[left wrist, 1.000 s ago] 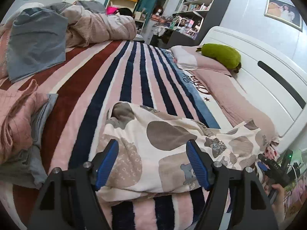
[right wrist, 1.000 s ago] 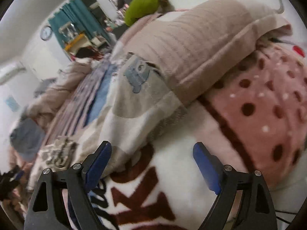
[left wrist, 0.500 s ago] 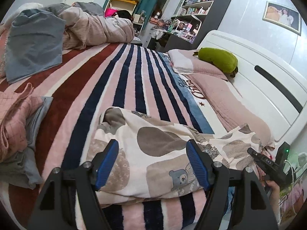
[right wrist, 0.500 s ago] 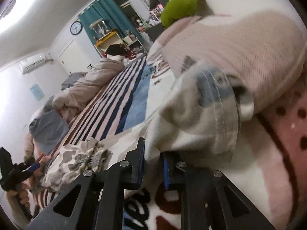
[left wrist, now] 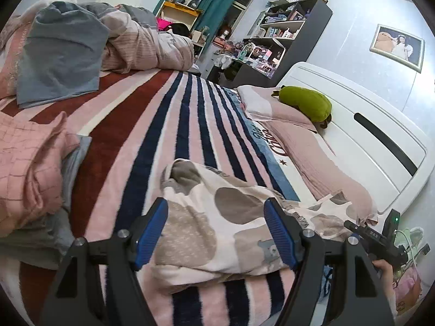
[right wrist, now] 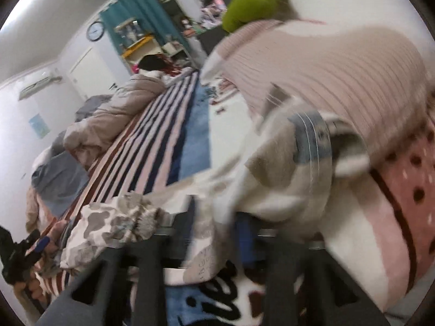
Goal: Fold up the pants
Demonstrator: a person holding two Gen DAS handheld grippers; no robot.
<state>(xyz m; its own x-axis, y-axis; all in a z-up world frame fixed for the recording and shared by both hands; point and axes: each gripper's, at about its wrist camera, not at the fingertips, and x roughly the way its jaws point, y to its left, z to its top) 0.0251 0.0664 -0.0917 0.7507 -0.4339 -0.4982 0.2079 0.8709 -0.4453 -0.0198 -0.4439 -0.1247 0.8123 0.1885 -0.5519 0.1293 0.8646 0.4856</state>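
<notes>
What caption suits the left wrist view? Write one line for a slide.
Left gripper hovers open over patterned pants on a striped blanket, green plush by the headboard.

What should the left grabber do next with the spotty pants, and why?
Probably lower the left gripper and close its fingers on the cream fabric pants with grey-brown blotches. The fingers stand open on either side of the crumpled near end, pinching nothing, so no fold can start.

The pants (left wrist: 217, 217) lie across the bed (left wrist: 168, 125), one end against the pillow (left wrist: 320, 160).
</notes>
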